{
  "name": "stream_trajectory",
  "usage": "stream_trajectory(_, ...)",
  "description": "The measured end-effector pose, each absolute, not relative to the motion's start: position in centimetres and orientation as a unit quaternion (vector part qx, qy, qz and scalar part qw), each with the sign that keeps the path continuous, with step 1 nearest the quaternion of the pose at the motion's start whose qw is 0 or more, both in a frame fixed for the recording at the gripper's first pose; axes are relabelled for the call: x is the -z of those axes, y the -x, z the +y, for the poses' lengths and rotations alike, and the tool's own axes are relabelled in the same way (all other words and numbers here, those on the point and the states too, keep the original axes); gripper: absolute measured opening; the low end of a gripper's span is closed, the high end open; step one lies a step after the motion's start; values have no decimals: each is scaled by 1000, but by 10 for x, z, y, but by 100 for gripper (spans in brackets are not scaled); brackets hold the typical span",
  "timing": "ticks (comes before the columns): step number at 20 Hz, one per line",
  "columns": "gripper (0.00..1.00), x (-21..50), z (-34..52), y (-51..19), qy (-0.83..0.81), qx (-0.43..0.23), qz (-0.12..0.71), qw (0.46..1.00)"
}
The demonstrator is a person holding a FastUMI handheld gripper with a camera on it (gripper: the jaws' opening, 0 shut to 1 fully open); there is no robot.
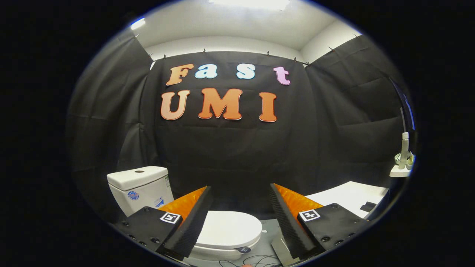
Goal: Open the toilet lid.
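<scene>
Below and between the two spread fingers of the hand-held gripper (241, 193), the toilet lid (228, 230) lies flat and shut on its bowl, white and rounded, its front edge turned toward the right-hand finger. The jaws stand wide apart with nothing between them; the ribbed black pads (193, 218) face each other across the gap, and neither touches the lid. The left finger overlaps the lid's left side in the view, hiding that part of it. Behind the left finger stands the white cistern (139, 187) with a round button on top, set against the black cloth wall. Some thin dark cables (256, 260) lie on the grey floor (268, 226) just ahead of the bowl. Beyond the right finger a white bench (349, 196) shows, with a small dark thing on it.
</scene>
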State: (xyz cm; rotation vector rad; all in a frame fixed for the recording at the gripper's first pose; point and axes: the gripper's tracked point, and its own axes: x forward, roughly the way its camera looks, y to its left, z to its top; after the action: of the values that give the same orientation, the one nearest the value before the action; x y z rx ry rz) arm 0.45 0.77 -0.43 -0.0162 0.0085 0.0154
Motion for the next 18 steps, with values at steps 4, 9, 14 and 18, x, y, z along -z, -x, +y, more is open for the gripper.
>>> stream_trajectory(4,100,4,8,-4,9,-8,5,1000)
stream_trajectory(9,100,14,6,-10,-7,-7,13,1000)
stream_trajectory(14,100,66,2,-23,-32,0,51,998)
stream_trajectory(18,100,122,0,-33,-55,4,94,994)
